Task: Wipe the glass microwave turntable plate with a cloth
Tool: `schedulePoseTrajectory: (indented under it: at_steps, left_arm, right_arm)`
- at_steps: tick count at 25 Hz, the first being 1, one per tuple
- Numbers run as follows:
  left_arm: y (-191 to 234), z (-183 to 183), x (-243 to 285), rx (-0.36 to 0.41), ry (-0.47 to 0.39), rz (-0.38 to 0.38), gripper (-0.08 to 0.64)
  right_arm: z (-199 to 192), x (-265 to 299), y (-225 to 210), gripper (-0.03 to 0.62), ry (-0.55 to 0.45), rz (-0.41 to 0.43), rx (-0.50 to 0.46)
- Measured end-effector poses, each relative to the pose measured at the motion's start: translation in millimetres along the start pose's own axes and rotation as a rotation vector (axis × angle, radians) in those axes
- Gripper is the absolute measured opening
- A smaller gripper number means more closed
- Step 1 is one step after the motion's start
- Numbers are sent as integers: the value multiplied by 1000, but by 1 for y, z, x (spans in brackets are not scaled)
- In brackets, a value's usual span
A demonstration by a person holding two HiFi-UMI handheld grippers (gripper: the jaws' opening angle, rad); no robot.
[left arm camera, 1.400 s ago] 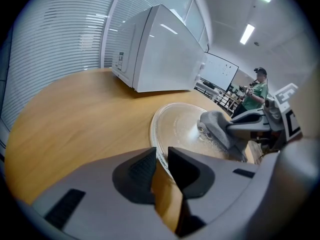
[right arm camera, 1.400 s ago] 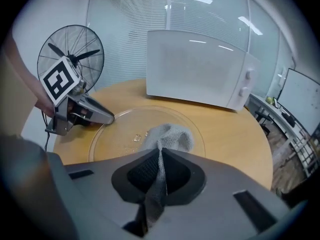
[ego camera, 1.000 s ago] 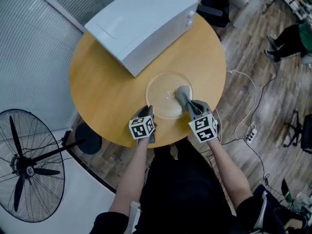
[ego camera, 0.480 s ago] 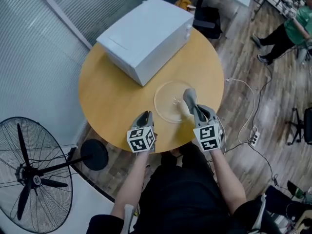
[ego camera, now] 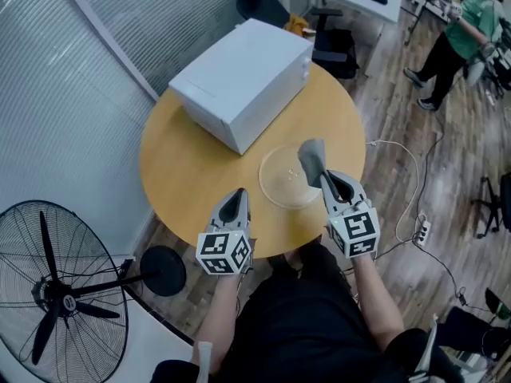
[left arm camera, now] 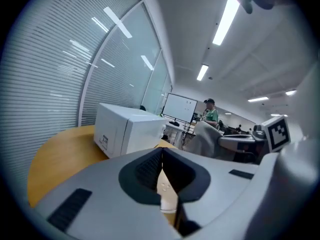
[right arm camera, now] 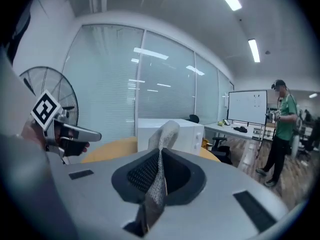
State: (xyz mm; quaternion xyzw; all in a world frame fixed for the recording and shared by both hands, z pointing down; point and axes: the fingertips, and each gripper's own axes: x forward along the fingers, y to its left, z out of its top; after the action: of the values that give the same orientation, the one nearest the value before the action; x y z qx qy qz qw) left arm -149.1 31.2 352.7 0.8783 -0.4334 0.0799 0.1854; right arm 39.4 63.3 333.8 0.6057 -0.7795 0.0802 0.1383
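The glass turntable plate (ego camera: pixel 278 174) lies flat on the round wooden desk (ego camera: pixel 184 166), just in front of the white microwave (ego camera: pixel 239 78) and near the desk's edge on the person's side. Nothing rests on it.

The right gripper (ego camera: pixel 327 180) is clamped on a grey cloth (ego camera: pixel 311 158). In the right gripper view the cloth (right arm camera: pixel 167 131) runs up through the closed jaws of the right gripper (right arm camera: pixel 160 156), and its free end stands beyond the tips, with the microwave (right arm camera: pixel 185 134) behind it. From the head view that end shows over the right part of the plate; in the right gripper view it stands free in the air.

The left gripper (ego camera: pixel 234 200) hangs over the desk's near edge, left of the plate and apart from it. Its jaws have just been closing and now meet with nothing between them. In the left gripper view the left gripper (left arm camera: pixel 162 156) shows its pads pressed together, with the microwave (left arm camera: pixel 125 129) beyond them on the left.

Off the desk, a standing fan (ego camera: pixel 56 294) is at the lower left of the head view, and a person in a green top (ego camera: pixel 451 22) stands well away at the upper right.
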Motion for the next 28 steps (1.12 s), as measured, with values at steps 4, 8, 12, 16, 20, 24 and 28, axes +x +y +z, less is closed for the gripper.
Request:
schedulePoseTrajectory:
  at_steps: [4, 8, 12, 16, 20, 24, 28]
  left_arm:
    - [-10, 23, -6, 36, -32, -45, -2]
    - [-12, 35, -11, 50, -57, -49, -2]
    - [-17, 36, -9, 63, -59, -65, -2]
    - [-19, 34, -9, 47, -60, -78, -2]
    - [-20, 33, -10, 50, -64, -75, -2]
    - [-23, 35, -9, 56, -71, -80, -2]
    - [-23, 34, -9, 59, -66, -86, -2]
  right_arm:
    - [25, -13, 8, 21, -77, 59, 69]
    - [31, -19, 19, 19, -89, 98, 52]
    - [27, -21, 22, 18, -76, 111, 74]
    - [26, -23, 21, 18, -69, 112, 77]
    - [23, -24, 17, 17, -67, 112, 119]
    - [20, -25, 13, 17, -55, 97, 120]
    - [19, -26, 13, 17, -41, 96, 125]
